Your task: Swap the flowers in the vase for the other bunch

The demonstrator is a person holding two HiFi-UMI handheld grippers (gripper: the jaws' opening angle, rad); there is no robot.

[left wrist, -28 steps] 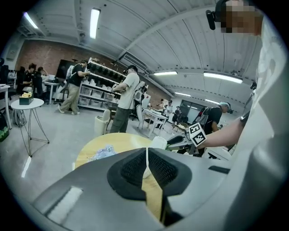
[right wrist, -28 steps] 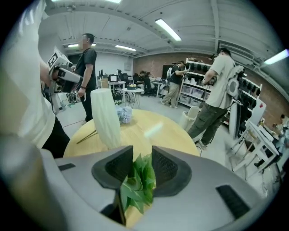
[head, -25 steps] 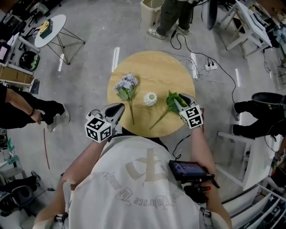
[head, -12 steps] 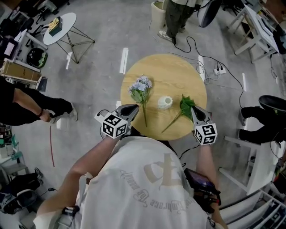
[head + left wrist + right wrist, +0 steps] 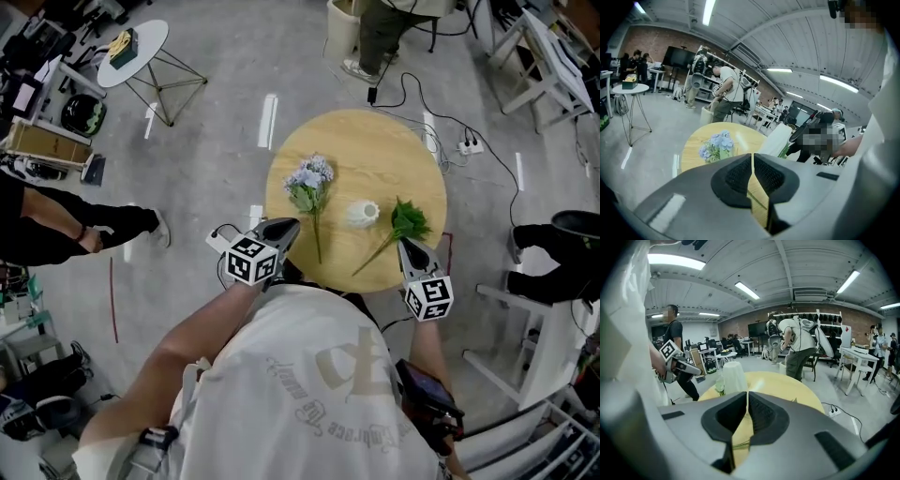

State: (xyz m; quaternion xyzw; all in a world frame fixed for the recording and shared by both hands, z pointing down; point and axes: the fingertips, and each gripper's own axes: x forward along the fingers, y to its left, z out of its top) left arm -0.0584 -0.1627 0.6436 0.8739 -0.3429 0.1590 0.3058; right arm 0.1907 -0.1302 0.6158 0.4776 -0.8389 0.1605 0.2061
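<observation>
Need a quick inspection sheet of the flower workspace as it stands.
Surface: round wooden table.
Job's things: white vase upright, no flowers in it; blue bunch lying left of it; green bunch lying right.
Clutter: nothing seen on the table.
Grippers: left gripper and right gripper at the near edge, both shut, nothing held.
Cables: power strip and leads on the floor beyond the table.
Surroundings: side table, people, concrete floor.

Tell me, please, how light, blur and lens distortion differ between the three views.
Head view: even, soft light, wooden table sharp, only faint shadows. Left gripper view: strong fisheye with dark corners, ceiling strips glare, the left claw near and soft. Right gripper view: the same curving; white vase slightly blurred.
</observation>
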